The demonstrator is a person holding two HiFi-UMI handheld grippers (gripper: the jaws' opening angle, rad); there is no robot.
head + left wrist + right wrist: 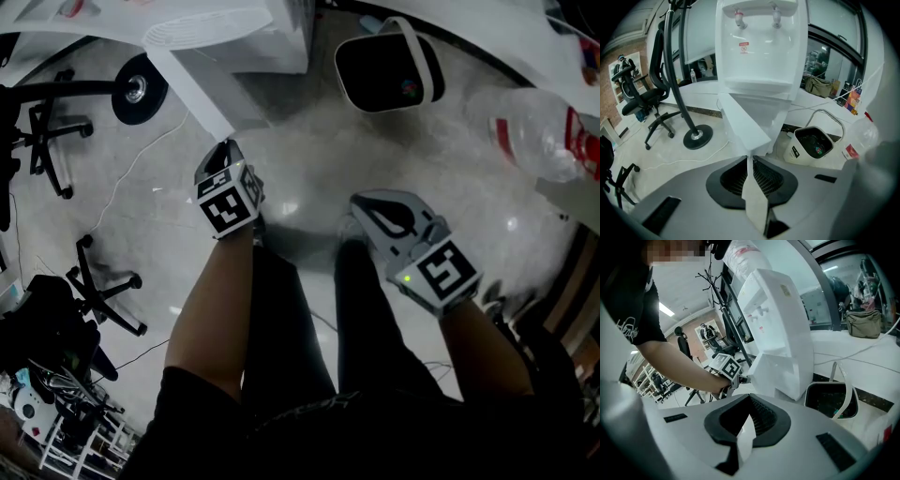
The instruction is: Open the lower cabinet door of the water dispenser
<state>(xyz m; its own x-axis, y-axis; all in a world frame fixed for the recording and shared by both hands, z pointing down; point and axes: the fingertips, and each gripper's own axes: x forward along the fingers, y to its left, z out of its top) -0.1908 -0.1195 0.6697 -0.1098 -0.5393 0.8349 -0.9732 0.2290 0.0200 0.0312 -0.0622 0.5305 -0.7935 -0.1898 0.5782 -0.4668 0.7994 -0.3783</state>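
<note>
Dispenser (761,56) door (743,125) pinched at its edge by the left tongs (751,158)
The right tongs (749,418) are pressed together, empty, apart from the swung-out door; the cabinet's inside cannot be made out.

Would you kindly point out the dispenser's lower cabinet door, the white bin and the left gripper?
lower cabinet door (743,123): left gripper view, middle of the swung-out panel.
white bin (802,157): left gripper view, its side wall.
left gripper (227,145): head view, between its fingertips at the door's edge.
</note>
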